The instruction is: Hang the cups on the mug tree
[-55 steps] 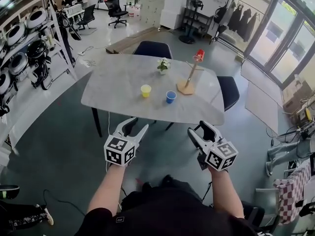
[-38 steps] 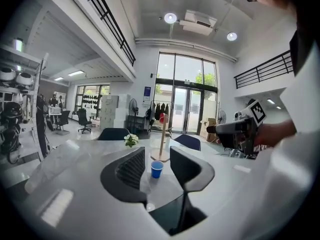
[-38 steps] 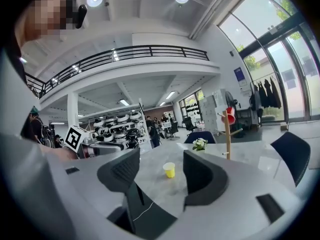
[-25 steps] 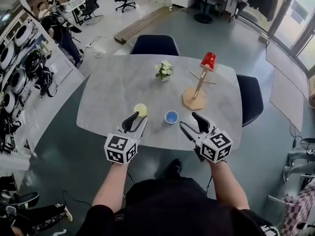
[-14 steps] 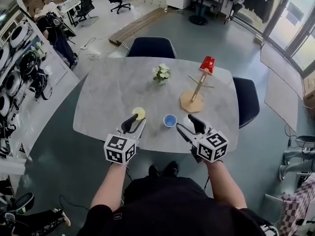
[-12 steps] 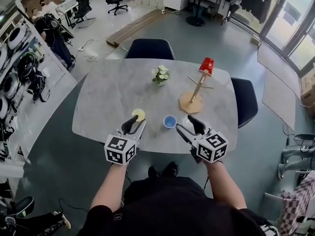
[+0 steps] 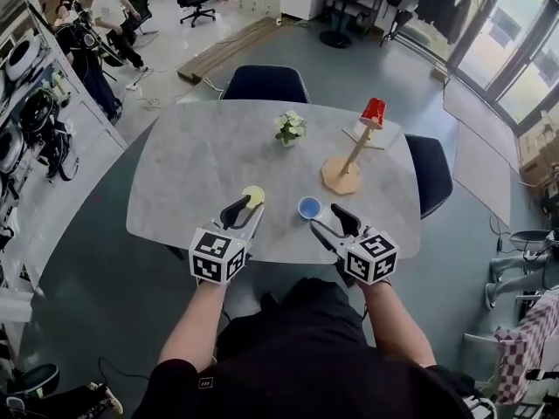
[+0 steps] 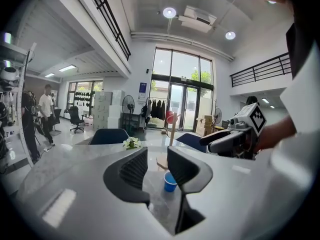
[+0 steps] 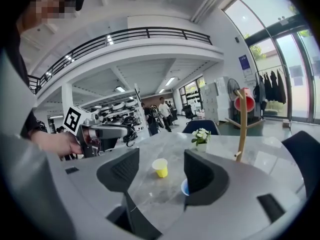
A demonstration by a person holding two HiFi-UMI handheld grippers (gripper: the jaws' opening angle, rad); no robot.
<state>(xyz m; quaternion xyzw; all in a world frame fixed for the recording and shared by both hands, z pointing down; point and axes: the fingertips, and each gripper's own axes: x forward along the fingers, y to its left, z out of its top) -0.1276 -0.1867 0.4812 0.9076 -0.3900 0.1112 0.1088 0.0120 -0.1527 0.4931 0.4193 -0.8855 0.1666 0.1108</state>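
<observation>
1. Grey stone counter [image 7: 192,164] carries a yellow cup [image 7: 253,195] and a blue cup [image 7: 309,207], apart, near its front edge.
2. Red cup [image 7: 373,112] sits atop the wooden mug tree [image 7: 339,175].
3. Left gripper [image 7: 244,212]: jaws narrowly parted, empty, just before the yellow cup.
4. Right gripper [image 7: 327,219]: jaws wider apart, empty, beside the blue cup.

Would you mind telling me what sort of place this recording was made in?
Probably an open-plan lab or workshop hall, not a home: equipment racks line one wall, tall glazed doors front it, and a mezzanine railing runs overhead.
</observation>
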